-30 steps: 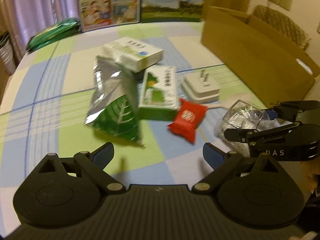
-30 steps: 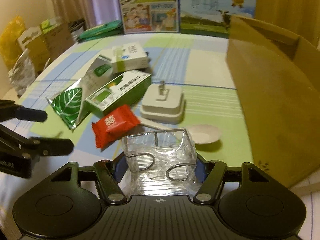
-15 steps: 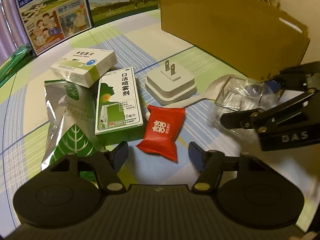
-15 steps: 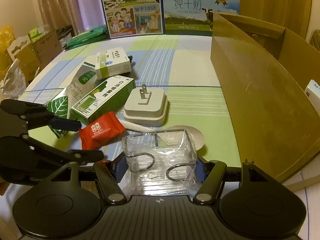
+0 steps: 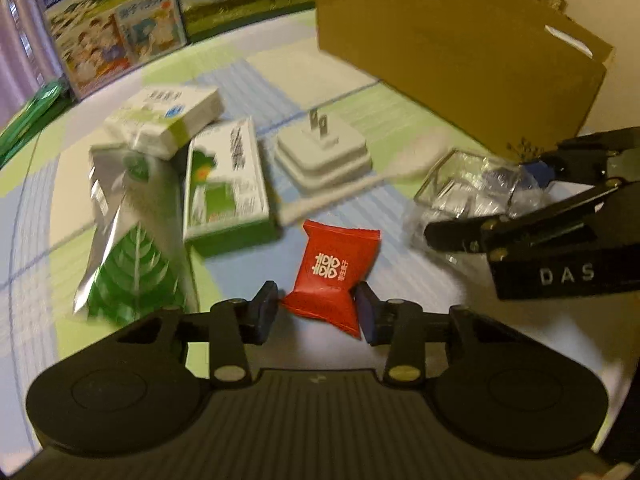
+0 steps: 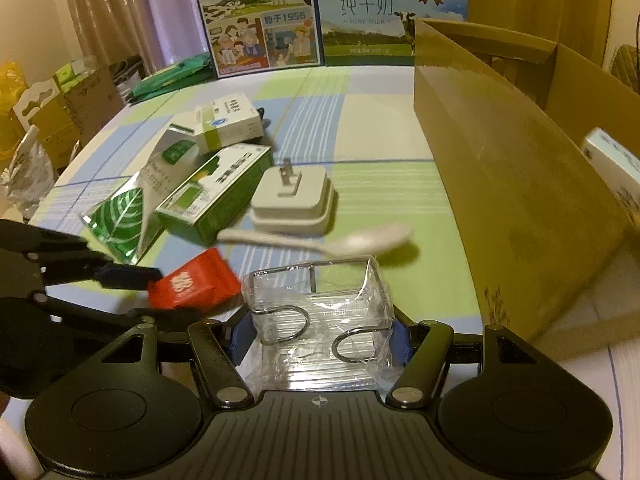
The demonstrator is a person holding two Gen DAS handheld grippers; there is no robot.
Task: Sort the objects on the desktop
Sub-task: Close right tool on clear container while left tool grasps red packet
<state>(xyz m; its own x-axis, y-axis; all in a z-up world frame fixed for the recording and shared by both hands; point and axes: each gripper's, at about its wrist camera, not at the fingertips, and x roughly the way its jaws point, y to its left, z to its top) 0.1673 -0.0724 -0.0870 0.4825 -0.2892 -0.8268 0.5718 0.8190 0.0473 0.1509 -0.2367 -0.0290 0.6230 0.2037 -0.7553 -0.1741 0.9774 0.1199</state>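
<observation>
Slippage is the main risk: the red packet is pinched only at its near end by the left fingers. The clear wrapped box, clamped in the right gripper, could be crushed or knocked against the cardboard box at two o'clock.

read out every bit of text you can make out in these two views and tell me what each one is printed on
"纯牛奶", "始于1956": left milk carton.
"纯牛奶", "PURE MILK": right milk carton.
"DAS": right gripper, seen from the left wrist.
"囍": red candy packet.
Print on the medicine boxes and foil sachet: too blurred.
</observation>
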